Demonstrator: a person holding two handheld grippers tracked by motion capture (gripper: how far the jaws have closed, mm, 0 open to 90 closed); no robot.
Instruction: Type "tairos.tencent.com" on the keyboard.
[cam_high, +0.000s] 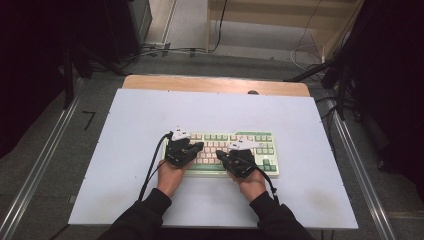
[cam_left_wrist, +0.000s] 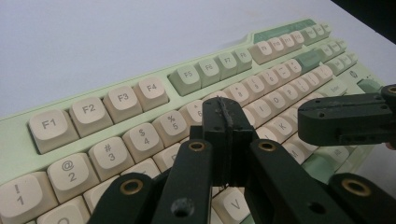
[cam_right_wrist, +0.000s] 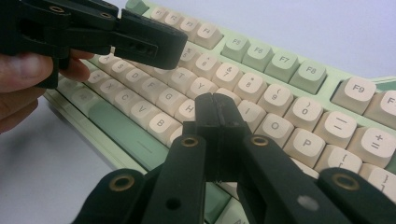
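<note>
Pale green plastic forms the case of the mechanical keyboard with cream and green keycaps (cam_high: 222, 151), which is lying on the white tabletop (cam_high: 125, 150), toward the person's side and slightly right of centre. The left black two-jaw gripper (cam_high: 199, 146) is hovering over the left half of the key field, its jaws pressed fully together with nothing between them; in the left gripper view the closed tips (cam_left_wrist: 227, 119) are sitting above the number row, near the 6 key. The right black two-jaw gripper (cam_high: 220, 155) is hovering over the middle of the key field, its jaws likewise pressed flat against each other and holding nothing; in the right gripper view the closed tips (cam_right_wrist: 219, 112) are lying above the letter rows, between the H and I keys. The two grippers are pointing toward each other, tips near but apart. Whether either tip is touching a keycap cannot be told. The person's dark-sleeved forearms (cam_high: 150, 210) are entering from the near table edge.
</note>
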